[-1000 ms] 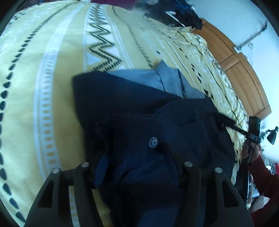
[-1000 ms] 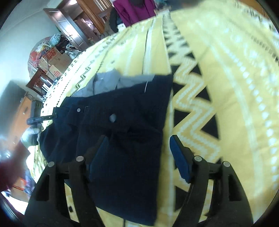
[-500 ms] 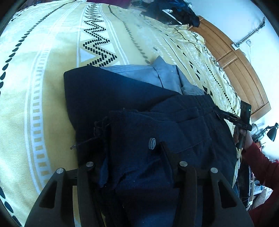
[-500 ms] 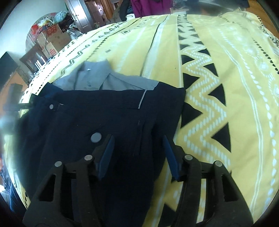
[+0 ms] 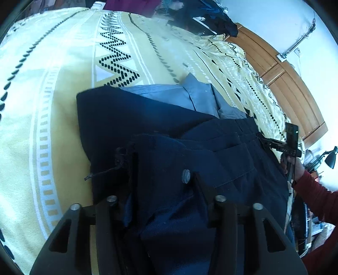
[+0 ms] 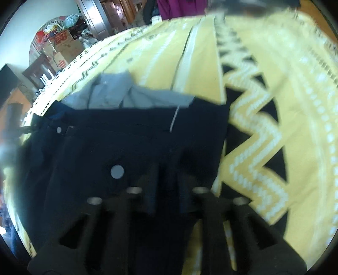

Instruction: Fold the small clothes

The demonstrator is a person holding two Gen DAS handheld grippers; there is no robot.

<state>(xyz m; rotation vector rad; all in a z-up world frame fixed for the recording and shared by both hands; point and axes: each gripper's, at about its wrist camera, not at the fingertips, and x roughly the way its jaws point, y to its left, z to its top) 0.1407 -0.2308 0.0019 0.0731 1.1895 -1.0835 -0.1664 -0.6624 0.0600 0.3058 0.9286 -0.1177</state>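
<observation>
Dark navy shorts [image 5: 147,118] lie on a yellow patterned bedspread [image 5: 63,63], partly folded over themselves. A grey-blue shirt [image 5: 190,93] lies flat beyond them, half covered. My left gripper [image 5: 165,179] is shut on a thick bunch of the navy cloth, with a grey button [image 5: 186,176] beside its right finger. In the right wrist view the shorts [image 6: 137,131] fill the middle and the shirt [image 6: 118,93] shows behind. My right gripper [image 6: 169,182] is shut on a fold of the shorts near their right edge. That view is blurred.
A hand in a red sleeve [image 5: 312,190] holds a black tool [image 5: 291,141] at the shorts' waistband end. A wooden headboard [image 5: 295,88] runs along the far side. Dark clothes [image 5: 211,14] are piled at the bed's top. Boxes and clutter [image 6: 61,44] stand beyond the bed.
My right gripper's fingers came together from wide apart onto the navy cloth. My left gripper kept its bunch of cloth while shifting slightly over the bed.
</observation>
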